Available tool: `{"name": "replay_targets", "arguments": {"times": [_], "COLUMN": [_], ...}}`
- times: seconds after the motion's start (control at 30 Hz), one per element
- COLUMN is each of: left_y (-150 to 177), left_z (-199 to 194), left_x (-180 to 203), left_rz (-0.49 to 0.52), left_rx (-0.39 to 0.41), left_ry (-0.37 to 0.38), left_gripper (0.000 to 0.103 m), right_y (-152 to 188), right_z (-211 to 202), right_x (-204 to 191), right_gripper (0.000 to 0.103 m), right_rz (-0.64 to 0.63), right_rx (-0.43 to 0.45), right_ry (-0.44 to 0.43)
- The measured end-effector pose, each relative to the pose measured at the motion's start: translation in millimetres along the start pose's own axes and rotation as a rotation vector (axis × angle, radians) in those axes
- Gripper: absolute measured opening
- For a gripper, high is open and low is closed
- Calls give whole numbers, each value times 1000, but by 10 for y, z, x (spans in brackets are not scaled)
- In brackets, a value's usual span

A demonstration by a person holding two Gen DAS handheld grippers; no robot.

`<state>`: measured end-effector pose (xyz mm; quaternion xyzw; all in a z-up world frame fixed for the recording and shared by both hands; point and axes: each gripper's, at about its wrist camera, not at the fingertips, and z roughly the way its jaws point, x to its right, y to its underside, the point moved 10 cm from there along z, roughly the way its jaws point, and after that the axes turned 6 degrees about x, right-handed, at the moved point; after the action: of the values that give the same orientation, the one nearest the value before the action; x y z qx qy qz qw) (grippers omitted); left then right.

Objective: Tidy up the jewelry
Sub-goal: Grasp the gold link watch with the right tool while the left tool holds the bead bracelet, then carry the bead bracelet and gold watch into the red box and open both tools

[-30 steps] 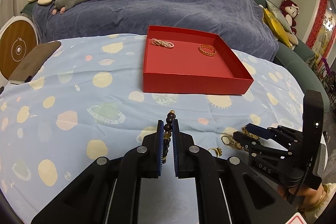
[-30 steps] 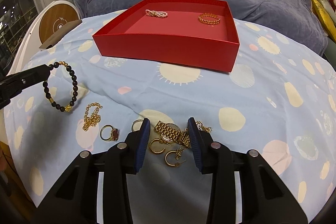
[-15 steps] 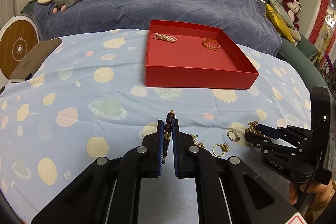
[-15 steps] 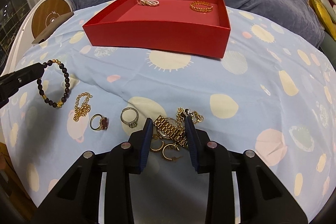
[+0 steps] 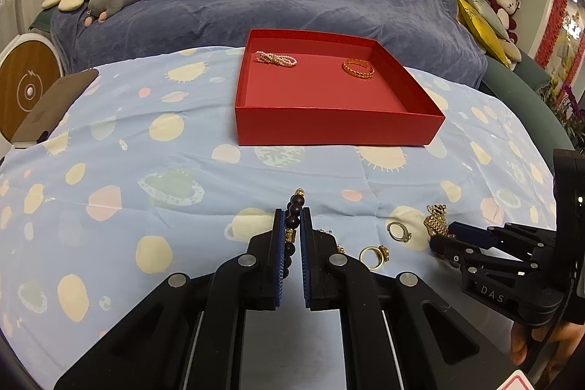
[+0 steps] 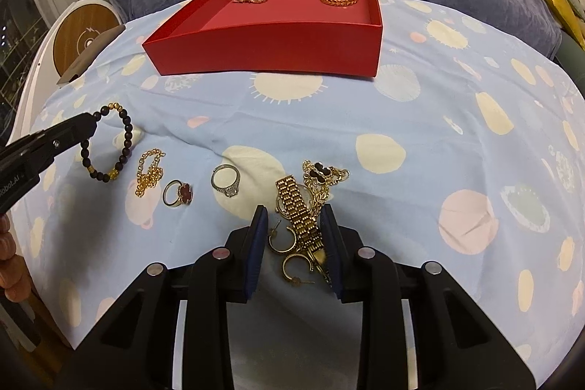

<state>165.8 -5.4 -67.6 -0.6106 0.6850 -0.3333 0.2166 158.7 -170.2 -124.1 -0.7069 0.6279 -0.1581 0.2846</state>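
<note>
1. Tablecloth (image 6: 420, 119): thin, creased light-blue fabric printed with cream and pink blobs, covering the work surface.
2. Red box (image 5: 336, 127): shallow, square, matte cardboard tray at the far side of the cloth. A pearl bracelet (image 5: 276, 58) and a braided gold bangle (image 5: 358, 68) lie apart on its floor.
3. Left gripper (image 5: 292, 225): black jaws with blue ribbed pads, clamped on a bracelet of dark round wooden beads (image 6: 109, 141) with gold spacers; the loop hangs free above the cloth.
4. Right gripper (image 6: 294, 218): jaws partly apart, straddling a gold link watch band (image 6: 298, 207); pads not seen pressing it.
5. Loose pieces near the front edge: gold hoop earrings (image 6: 289, 251), a black clover-charm chain (image 6: 321, 172), a silver stone ring (image 6: 226, 180), a red-stone gold ring (image 6: 177, 193), a fine gold chain (image 6: 148, 172).
</note>
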Motion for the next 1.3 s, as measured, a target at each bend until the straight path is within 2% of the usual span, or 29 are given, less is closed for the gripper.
{"name": "replay_targets", "arguments": {"times": [0.2, 0.5, 0.53, 0.57, 0.7, 0.8, 0.9, 0.97, 1.0, 1.13, 1.3], "left_y": [30, 16, 14, 7, -48, -71, -69, -59, -56, -50, -36], "left_z": [-1, -28, -28, -30, -44, -54, -53, -50, -48, -47, -56], "left_x": [-18, -47, -44, -39, -15, -9, -12, -13, -12, -11, -35], "left_rz": [2, -7, -7, -7, -14, -19, -16, -16, -16, -14, -21], "left_rx": [-4, 2, 3, 5, 15, 19, 17, 13, 11, 11, 10], "left_ry": [-4, -7, -7, -5, 2, 3, 0, 0, 1, 1, 2], "left_gripper": [6, 6, 6, 6, 6, 6, 6, 6, 6, 6, 6], "right_y": [-40, -177, -203, -230, -362, -368, -319, -289, -268, -178, -130], "right_z": [29, -162, -190, -215, -326, -303, -252, -208, -191, -51, 63], "right_x": [-14, -17, -25, -31, -30, 5, 34, -8, -46, -152, -70], "right_gripper": [24, 24, 14, 0, 0, 0, 10, 21, 23, 23, 23], "right_rz": [-43, -28, -27, -27, -24, -18, -15, -28, -34, -76, -82], "right_rx": [22, 96, 107, 114, 156, 140, 128, 120, 115, 77, 59], "right_ry": [35, 6, 2, -4, -6, -2, 10, 3, -4, -3, 35]}}
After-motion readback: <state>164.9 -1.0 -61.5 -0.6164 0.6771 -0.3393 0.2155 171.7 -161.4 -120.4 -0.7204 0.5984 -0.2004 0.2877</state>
